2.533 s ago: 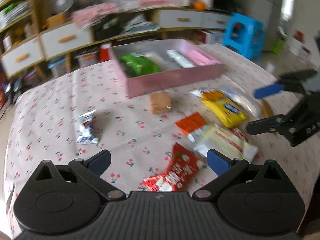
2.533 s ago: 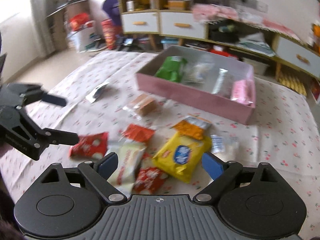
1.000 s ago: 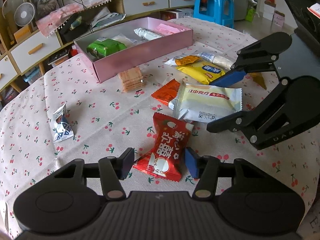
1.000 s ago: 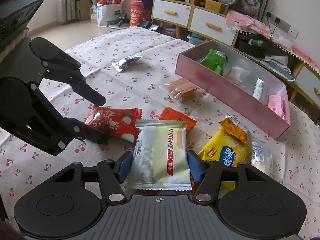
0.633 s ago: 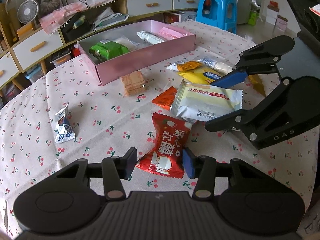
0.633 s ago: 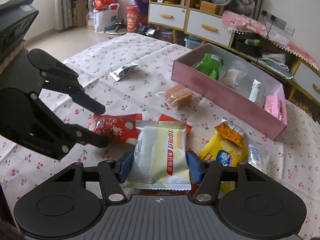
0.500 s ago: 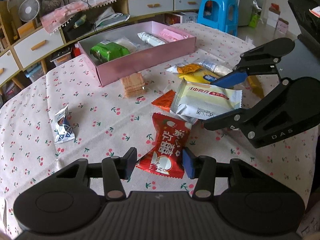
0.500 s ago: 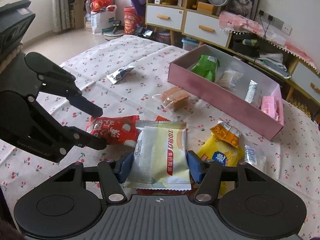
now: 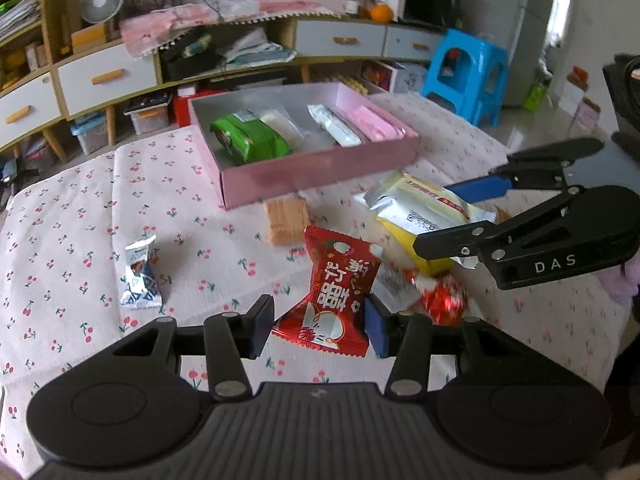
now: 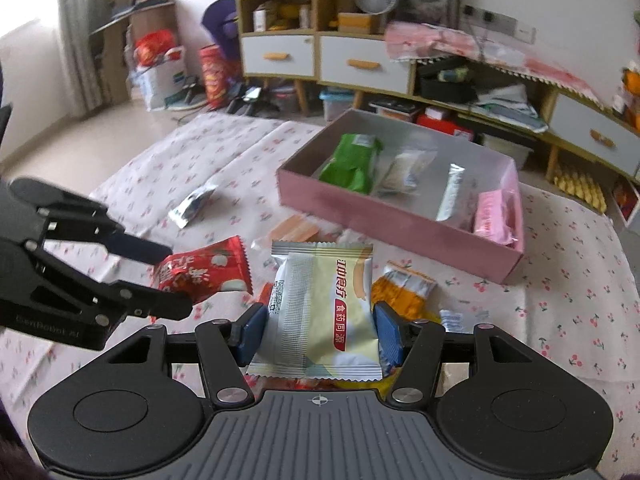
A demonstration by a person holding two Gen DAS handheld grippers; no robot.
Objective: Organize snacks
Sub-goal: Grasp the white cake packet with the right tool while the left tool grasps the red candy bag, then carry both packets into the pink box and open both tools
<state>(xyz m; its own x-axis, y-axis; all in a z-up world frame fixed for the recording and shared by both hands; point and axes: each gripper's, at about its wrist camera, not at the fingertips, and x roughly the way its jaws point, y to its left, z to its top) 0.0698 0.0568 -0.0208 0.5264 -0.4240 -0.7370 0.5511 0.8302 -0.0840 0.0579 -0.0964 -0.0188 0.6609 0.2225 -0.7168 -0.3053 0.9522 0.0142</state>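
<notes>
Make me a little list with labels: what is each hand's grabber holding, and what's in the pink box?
left gripper: jaws shut on the red snack packet
right gripper: jaws shut on the cream snack packet
pink box: open, holds a green packet, a silver stick packet, a pink packet and a pale packet
loose on the tablecloth: blue-and-white packet, wafer pack

Red snack packet (image 9: 338,290): crinkled, tilted, lifted off cloth, pinched between left fingers (image 9: 262,326). Cream-and-white packet (image 10: 320,308): flat, red label strip, held between right fingers (image 10: 386,338). Pink box (image 9: 320,168) lies beyond both fingertips, open, snacks inside.
</notes>
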